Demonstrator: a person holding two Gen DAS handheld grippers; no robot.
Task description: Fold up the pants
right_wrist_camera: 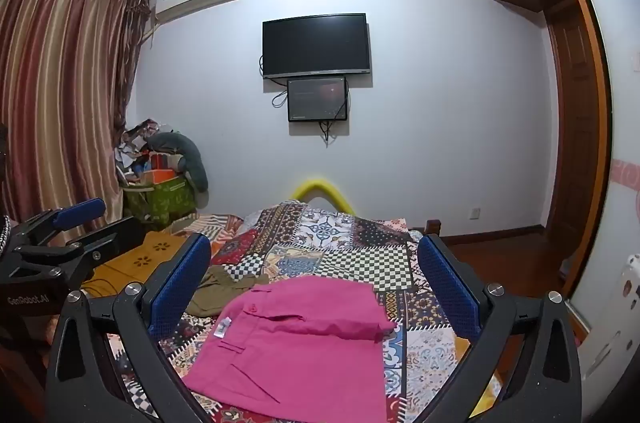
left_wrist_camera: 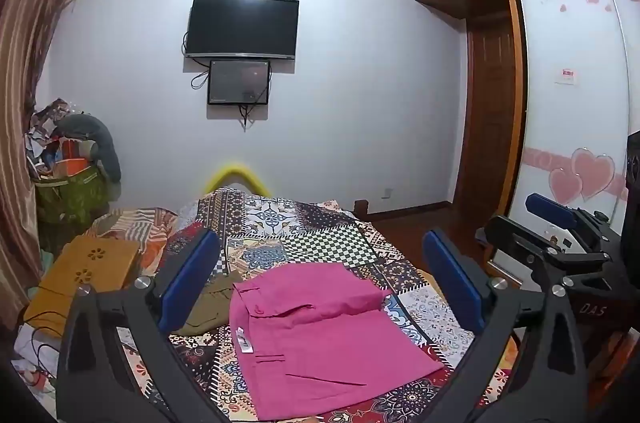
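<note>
Pink pants (left_wrist_camera: 320,339) (right_wrist_camera: 296,339), folded into a compact flat rectangle, lying near centre on patchwork bedspread (left_wrist_camera: 320,223) (right_wrist_camera: 340,235). White label at left edge; upper fold layer slightly raised at right.

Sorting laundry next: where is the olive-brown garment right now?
In both views the olive-brown garment lies crumpled on the patchwork bedspread, touching the left edge of the folded pink pants.
</note>
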